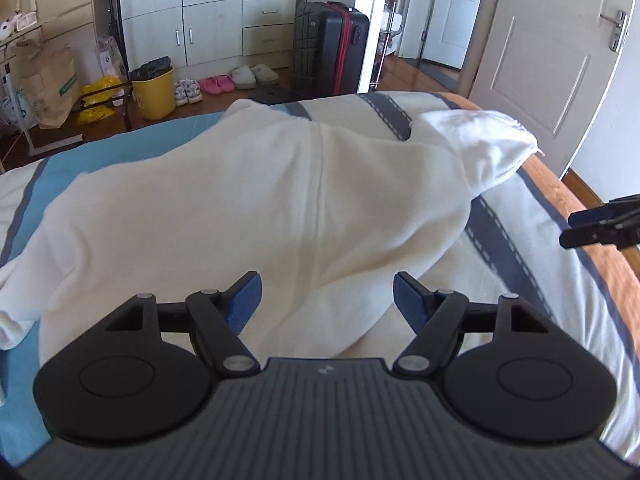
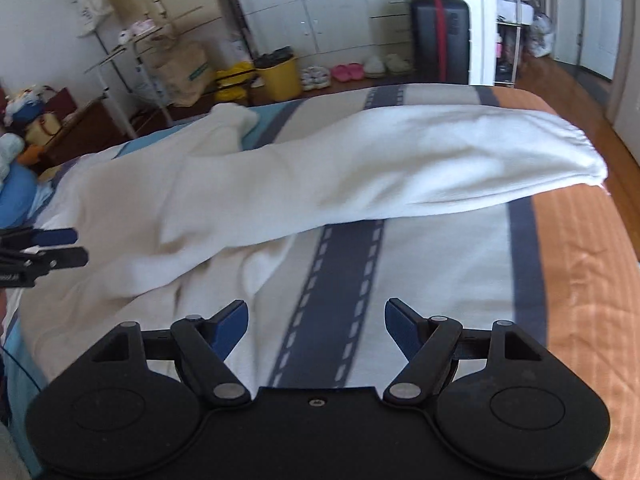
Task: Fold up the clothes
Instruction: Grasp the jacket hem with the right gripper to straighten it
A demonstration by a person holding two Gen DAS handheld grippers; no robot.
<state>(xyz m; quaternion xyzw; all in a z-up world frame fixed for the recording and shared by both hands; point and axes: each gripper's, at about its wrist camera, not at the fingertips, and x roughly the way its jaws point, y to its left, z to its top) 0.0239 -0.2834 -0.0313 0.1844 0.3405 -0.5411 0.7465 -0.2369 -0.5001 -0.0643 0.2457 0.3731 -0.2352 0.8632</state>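
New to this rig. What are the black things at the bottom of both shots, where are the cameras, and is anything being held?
Each black device is a handheld two-finger gripper with a fisheye camera looking along its fingers; no robot arm. One picture is from the left gripper, the other from the right gripper. Each also shows the other gripper at its edge. A white garment lies spread on a bed with a striped cover, one sleeve stretched toward the orange edge. Both pairs of blue-padded fingers stand apart with nothing clamped, so nothing is held.
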